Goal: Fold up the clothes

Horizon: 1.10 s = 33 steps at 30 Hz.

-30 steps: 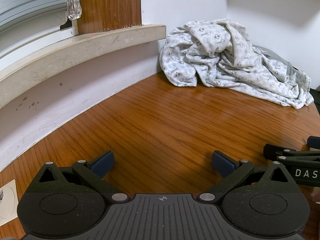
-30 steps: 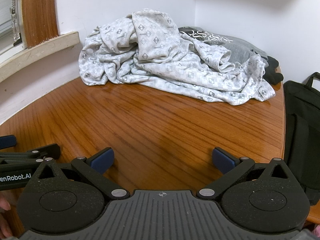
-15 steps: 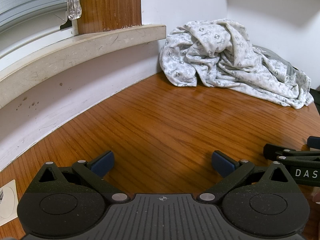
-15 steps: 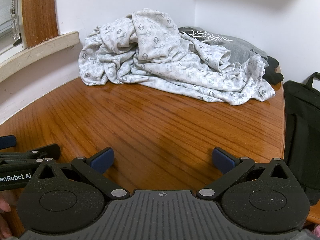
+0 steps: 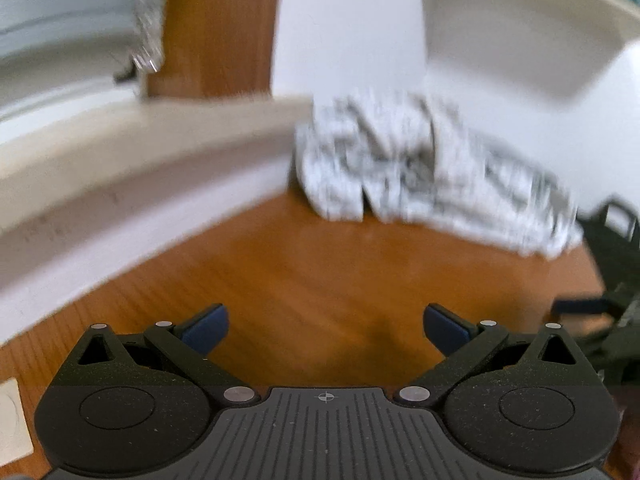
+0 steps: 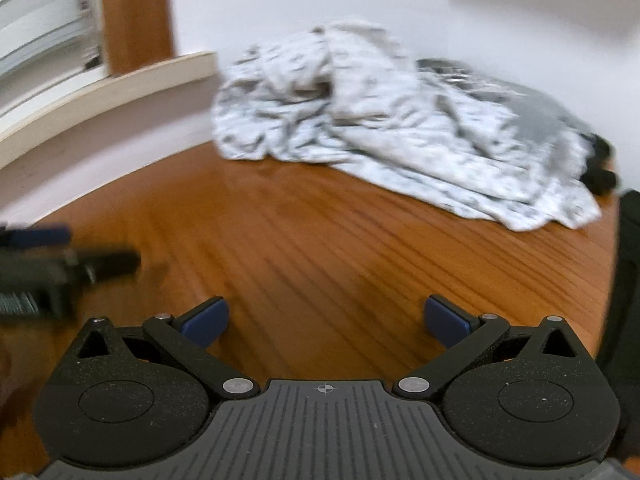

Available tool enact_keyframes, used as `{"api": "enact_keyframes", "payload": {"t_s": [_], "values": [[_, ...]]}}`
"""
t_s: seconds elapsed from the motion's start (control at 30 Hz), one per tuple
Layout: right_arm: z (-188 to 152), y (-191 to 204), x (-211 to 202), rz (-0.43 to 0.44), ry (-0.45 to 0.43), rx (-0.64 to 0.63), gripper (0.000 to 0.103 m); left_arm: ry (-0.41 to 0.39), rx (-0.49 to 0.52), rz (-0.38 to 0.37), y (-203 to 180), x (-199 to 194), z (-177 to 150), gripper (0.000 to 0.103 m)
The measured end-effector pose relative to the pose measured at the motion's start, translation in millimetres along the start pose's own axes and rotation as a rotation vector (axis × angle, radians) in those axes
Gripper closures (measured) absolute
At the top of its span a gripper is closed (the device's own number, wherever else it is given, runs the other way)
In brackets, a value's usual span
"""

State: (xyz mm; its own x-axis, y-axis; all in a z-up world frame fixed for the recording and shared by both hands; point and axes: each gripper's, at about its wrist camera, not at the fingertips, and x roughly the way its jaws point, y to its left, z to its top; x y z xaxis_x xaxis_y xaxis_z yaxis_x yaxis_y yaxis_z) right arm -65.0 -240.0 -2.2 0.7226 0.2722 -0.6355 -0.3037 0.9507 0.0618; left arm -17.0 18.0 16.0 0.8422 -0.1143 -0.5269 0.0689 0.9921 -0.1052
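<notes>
Both views motion-blurred, the left wrist view heavily.

Left gripper (image 5: 326, 330): fingers spread wide, blue pads (image 5: 206, 328) well apart, nothing between them. It hangs over bare wood of the desk (image 5: 320, 276), near the front edge.

Right gripper (image 6: 326, 322): fingers likewise wide apart, empty, blue pads (image 6: 446, 320) over bare desk. In the right wrist view the left gripper shows as a dark smear at the left margin; too blurred to read detail.

Clothes: a crumpled white garment with a small grey print (image 6: 360, 120) is heaped at the far edge of the desk, against the wall and pushed toward the far right corner. One end sits just below the end of the pale window sill (image 6: 120, 84); the other trails out to the right edge of the desk. Unfolded, many creases. Well apart from both grippers.

A grey garment (image 6: 532, 112) lies behind and partly under the white one, at the far right corner. Something black (image 6: 600, 160) pokes out past it; cannot tell what.

Dark bag (image 6: 628, 280) beside the right edge of the desk. Wooden window frame post (image 6: 136, 12) stands on the sill, blinds (image 6: 44, 28) to its left.
</notes>
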Motion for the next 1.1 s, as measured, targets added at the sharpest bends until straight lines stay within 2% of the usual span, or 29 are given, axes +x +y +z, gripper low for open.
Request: {"api": "enact_keyframes", "payload": {"t_s": [0.03,0.13,0.27,0.37,0.5,0.63,0.7,0.73,0.77,0.8,0.83,0.87,1.0,1.1], "values": [[4.1,-6.2,-1.8,0.021,-0.009,0.009,0.0,-0.023,-0.014,-0.001,1.3,-3.4,3.4,0.0],[16.9,-28.7,-9.1,0.076,-0.06,0.057,0.0,-0.022,-0.044,-0.034,-2.1,-1.1,17.5,0.0],[38.8,-68.1,-10.2,0.11,-0.059,0.109,0.0,-0.026,-0.07,-0.09,-13.2,6.8,33.9,0.0],[51.2,-104.4,-16.1,0.138,-0.136,0.112,0.0,-0.024,-0.078,-0.119,-34.1,21.9,42.8,0.0],[64.4,-145.8,-18.1,0.1,-0.236,0.021,0.0,-0.001,-0.083,-0.162,-65.7,49.9,56.3,0.0],[75.7,-183.9,-4.3,0.106,-0.219,-0.031,0.001,-0.009,-0.073,-0.185,-86.6,79.2,72.6,0.005],[81.0,-199.3,3.6,0.115,-0.203,-0.028,0.007,-0.016,-0.067,-0.198,-97.1,93.9,80.9,0.012],[83.7,-207.1,7.5,0.12,-0.195,-0.027,0.015,-0.018,-0.06,-0.204,-102.1,100.1,84.3,0.021],[86.4,-214.8,11.5,0.124,-0.187,-0.026,0.027,-0.016,-0.051,-0.204,-107.5,106.4,87.6,0.026],[89.0,-222.5,15.4,0.129,-0.179,-0.024,0.035,-0.016,-0.035,-0.201,-114.2,112.9,90.8,0.034],[91.7,-230.2,19.3,0.134,-0.171,-0.023,0.049,-0.016,-0.02,-0.197,-120.8,119.4,93.8,0.04],[94.3,-237.9,23.3,0.138,-0.163,-0.022,0.056,-0.022,0.002,-0.193,-126.9,123.8,95.8,0.044],[105.6,-245.0,38.5,0.159,-0.157,-0.062,0.072,-0.053,0.091,-0.136,-145.3,136.9,103.2,0.063],[117.6,-233.7,49.8,0.206,-0.156,-0.112,0.078,-0.05,0.112,-0.1,-141.8,142.9,109.7,0.063]]}}
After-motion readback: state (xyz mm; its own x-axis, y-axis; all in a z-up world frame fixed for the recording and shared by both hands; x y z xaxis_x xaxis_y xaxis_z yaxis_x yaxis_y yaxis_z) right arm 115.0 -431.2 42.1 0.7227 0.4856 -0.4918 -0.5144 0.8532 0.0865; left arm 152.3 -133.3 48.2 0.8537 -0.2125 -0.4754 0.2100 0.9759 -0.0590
